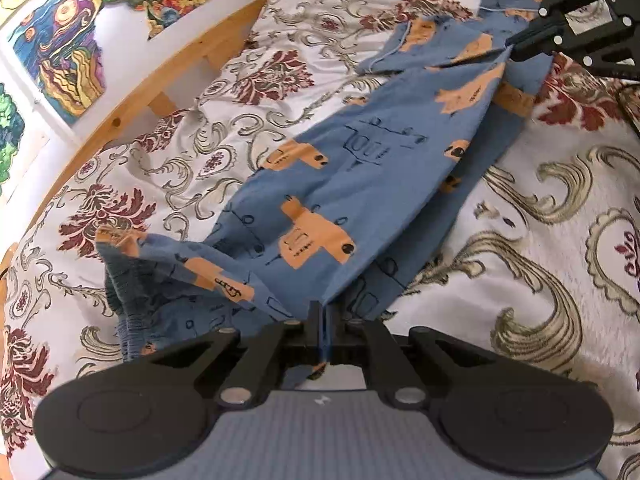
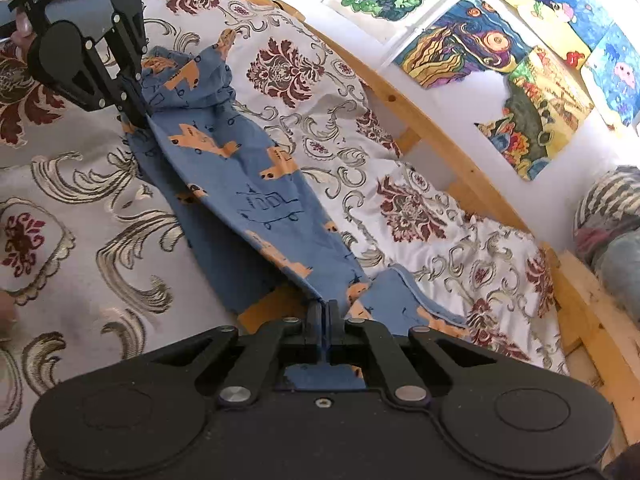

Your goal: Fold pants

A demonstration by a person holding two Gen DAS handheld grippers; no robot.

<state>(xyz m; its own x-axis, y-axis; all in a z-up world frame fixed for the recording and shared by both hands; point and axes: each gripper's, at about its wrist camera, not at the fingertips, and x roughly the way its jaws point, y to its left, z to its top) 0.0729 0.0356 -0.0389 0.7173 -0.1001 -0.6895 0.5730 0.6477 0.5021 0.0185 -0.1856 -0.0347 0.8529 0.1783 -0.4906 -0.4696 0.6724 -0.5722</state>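
Left fingers [image 1: 323, 312] and right fingers [image 2: 323, 310] clamping blue pants [image 1: 360, 168], on patterned bedspread [image 1: 540, 208]

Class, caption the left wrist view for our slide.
Left claw and right claw, both shut on blue pants, stretch them above a patterned bedspread.

1. A pale bedspread [image 1: 520, 216] with maroon floral medallions and olive scrolls covered the bed, filling most of both views.
2. A wooden bed frame [image 2: 444, 136] ran along the bedspread's far edge, toward 1 o'clock in the right wrist view.
3. Colourful drawings [image 2: 500, 52] hung on the white wall at 1 o'clock.
4. A striped bundle [image 2: 612, 216] lay at 3 o'clock.
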